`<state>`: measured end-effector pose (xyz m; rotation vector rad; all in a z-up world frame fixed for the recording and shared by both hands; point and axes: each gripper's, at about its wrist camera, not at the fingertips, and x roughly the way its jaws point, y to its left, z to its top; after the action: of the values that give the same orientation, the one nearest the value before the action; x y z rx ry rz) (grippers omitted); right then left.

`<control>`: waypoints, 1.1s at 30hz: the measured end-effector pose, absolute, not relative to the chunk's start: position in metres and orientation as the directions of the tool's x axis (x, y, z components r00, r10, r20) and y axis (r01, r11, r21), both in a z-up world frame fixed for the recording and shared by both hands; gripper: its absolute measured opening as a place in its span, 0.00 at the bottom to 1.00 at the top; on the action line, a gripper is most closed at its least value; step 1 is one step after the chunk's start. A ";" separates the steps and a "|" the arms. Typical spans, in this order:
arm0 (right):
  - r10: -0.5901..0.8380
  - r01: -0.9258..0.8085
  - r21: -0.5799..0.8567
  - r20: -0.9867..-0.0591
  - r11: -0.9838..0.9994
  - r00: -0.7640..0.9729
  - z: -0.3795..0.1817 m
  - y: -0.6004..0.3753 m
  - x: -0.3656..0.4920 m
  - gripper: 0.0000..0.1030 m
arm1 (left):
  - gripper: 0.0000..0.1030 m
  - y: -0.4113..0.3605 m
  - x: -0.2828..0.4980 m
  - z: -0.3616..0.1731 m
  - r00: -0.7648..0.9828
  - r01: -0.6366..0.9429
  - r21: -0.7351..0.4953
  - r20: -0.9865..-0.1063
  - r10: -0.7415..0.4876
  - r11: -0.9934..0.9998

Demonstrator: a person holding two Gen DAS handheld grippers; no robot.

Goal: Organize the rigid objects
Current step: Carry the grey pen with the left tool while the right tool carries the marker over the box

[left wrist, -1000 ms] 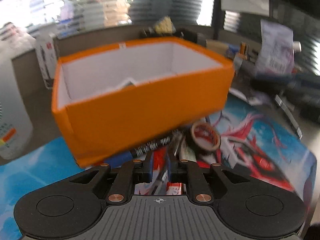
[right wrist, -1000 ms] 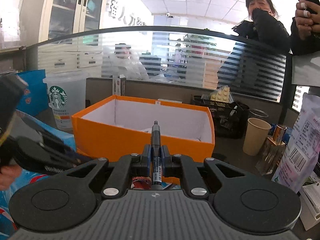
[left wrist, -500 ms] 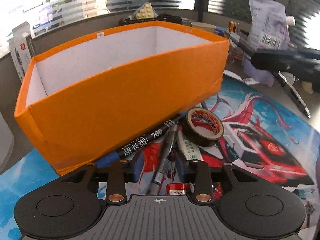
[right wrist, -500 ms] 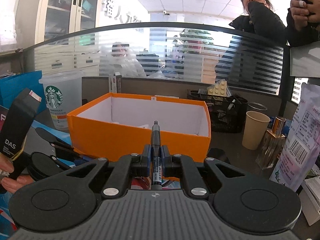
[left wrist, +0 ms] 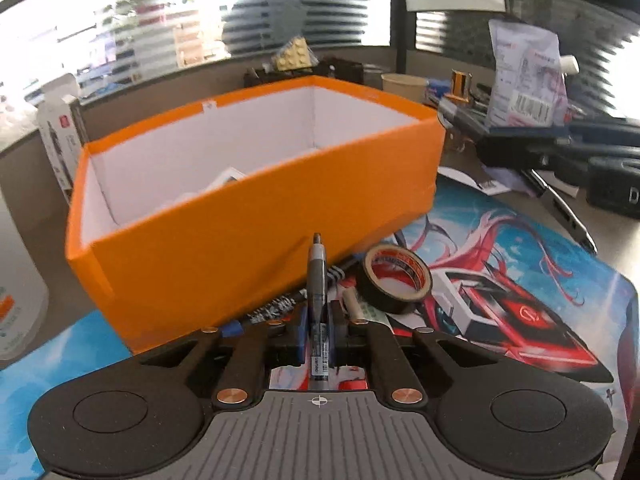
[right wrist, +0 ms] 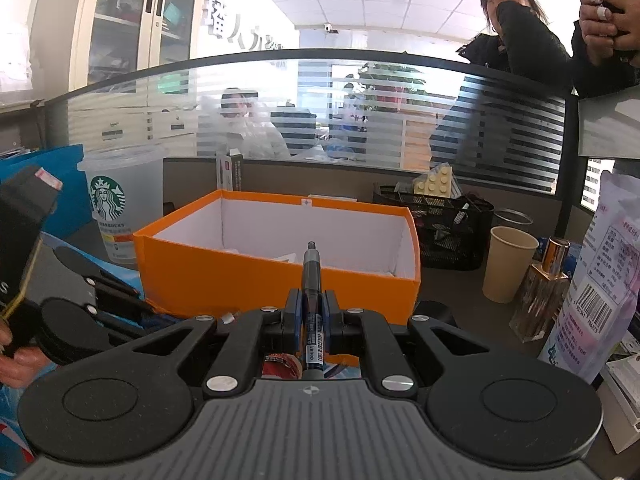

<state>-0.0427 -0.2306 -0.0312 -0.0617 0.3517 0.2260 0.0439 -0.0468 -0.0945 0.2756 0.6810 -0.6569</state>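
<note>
Two pens are clamped, one in each tool: the left hand-held gripper (left wrist: 318, 330) pinches a grey pen (left wrist: 317, 280) pointing at the near wall of the orange box (left wrist: 248, 240), and the right hand-held gripper (right wrist: 310, 316) pinches a dark pen (right wrist: 311, 276) aimed at the same box (right wrist: 240, 276). Just beside the box, on the printed mat (left wrist: 520, 248) covering the tabletop, lie a black tape roll (left wrist: 394, 278) and a black marker (left wrist: 276, 306). Further right stand a paper cup (right wrist: 508, 264) and a glass bottle (right wrist: 544, 292).

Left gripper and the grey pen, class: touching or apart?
Touching. The left wrist view shows the left gripper shut on the grey pen, its blue pads pressed against the barrel on both sides, no gap visible.
</note>
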 end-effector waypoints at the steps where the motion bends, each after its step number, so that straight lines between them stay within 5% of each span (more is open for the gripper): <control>1: 0.210 -0.231 -0.021 -0.345 0.973 0.915 -0.030 -0.230 -0.044 0.09 | 0.08 -0.046 0.044 -0.092 0.588 0.638 0.017 -0.657 -0.472 0.770; 13: 0.216 -0.234 -0.028 -0.293 0.972 0.931 -0.010 -0.228 -0.052 0.09 | 0.08 -0.029 0.030 -0.039 0.679 0.588 -0.010 -0.537 -0.500 0.809; 33: 0.212 -0.221 -0.012 -0.228 0.975 0.950 0.021 -0.228 -0.025 0.09 | 0.08 -0.048 0.050 0.008 0.765 0.508 0.009 -0.466 -0.446 0.861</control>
<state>-0.0250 -0.2276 0.0214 -0.0371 0.2279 0.2201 0.0495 -0.0478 0.0079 0.1377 0.4703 -0.5198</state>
